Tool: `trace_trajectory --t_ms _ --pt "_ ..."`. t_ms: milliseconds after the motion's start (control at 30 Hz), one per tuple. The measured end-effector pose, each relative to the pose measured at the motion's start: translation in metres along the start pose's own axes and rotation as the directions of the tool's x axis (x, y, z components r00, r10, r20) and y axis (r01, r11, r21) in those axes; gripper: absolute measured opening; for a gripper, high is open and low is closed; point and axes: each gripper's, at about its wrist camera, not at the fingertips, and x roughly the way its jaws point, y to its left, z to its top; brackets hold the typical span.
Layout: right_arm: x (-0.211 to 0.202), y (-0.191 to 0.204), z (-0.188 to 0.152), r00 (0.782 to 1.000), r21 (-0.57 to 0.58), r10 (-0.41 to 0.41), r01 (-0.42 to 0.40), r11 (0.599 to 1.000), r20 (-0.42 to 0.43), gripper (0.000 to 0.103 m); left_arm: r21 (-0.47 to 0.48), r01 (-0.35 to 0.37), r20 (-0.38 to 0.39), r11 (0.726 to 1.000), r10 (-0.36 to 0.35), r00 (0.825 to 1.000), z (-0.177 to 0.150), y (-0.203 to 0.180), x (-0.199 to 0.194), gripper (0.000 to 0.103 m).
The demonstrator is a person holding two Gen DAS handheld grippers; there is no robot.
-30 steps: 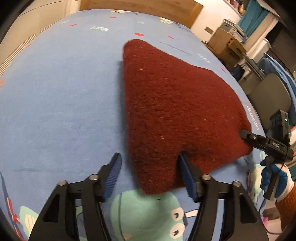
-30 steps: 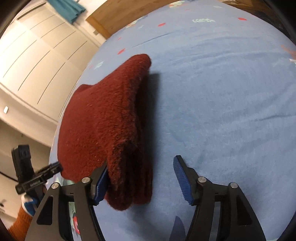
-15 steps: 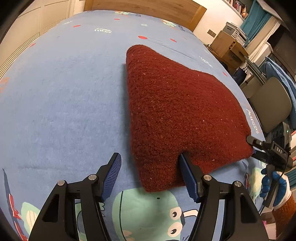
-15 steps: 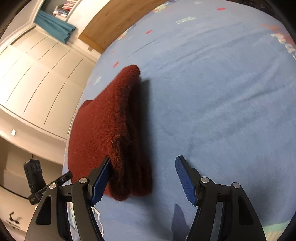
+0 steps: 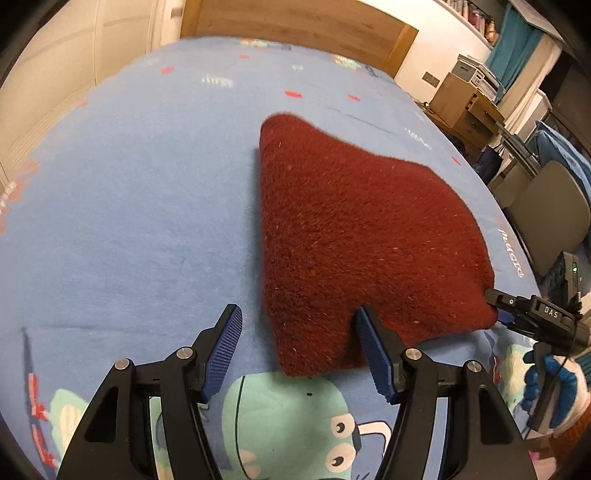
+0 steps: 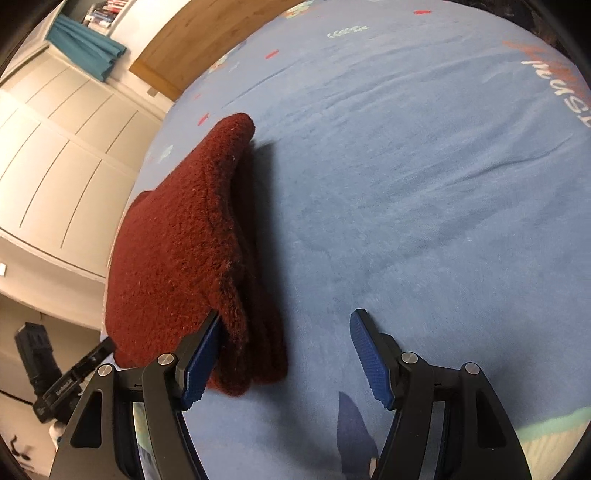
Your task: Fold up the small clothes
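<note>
Burgundy fuzzy folded knit garment [image 5: 354, 236] lies on the blue cartoon-print bed sheet [image 5: 129, 206]. At its near edge the left tongs [image 5: 295, 354] stand apart, empty; at its right corner the right tongs [image 6: 284, 354] likewise gape, unclamped.

The blue bed sheet [image 5: 122, 206] is free and flat on the left of the folded dark red garment [image 5: 354, 236], up to the wooden headboard [image 5: 295, 22] at the far end. On the right, a chair [image 5: 546, 218] and wooden furniture [image 5: 461, 107] stand near the bed edge.
</note>
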Motion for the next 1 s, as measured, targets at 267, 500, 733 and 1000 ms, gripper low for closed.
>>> trace_trajectory --t_ms 267,500,733,1000 --pt "-0.031 0.001 -0.021 0.999 0.022 -0.028 0.028 0.999 0.024 0.072 0.068 -0.099 0.113 0.993 0.091 0.989 -0.025 -0.034 -0.051 0.059" --pt "-0.066 0.017 -0.046 0.997 -0.018 -0.053 0.054 0.998 0.055 0.072 0.091 -0.152 0.17 0.984 0.135 0.976 -0.053 -0.052 -0.091 0.061" --pt "-0.102 0.053 -0.093 0.986 -0.102 -0.073 0.088 0.991 0.148 0.072 0.072 -0.181 0.228 0.981 0.161 0.96 -0.086 -0.057 -0.122 0.071" --pt "-0.134 0.077 -0.145 0.954 -0.159 -0.143 0.19 0.969 0.263 0.076 0.057 -0.204 0.271 0.977 0.182 0.945 -0.122 -0.062 -0.147 0.081"
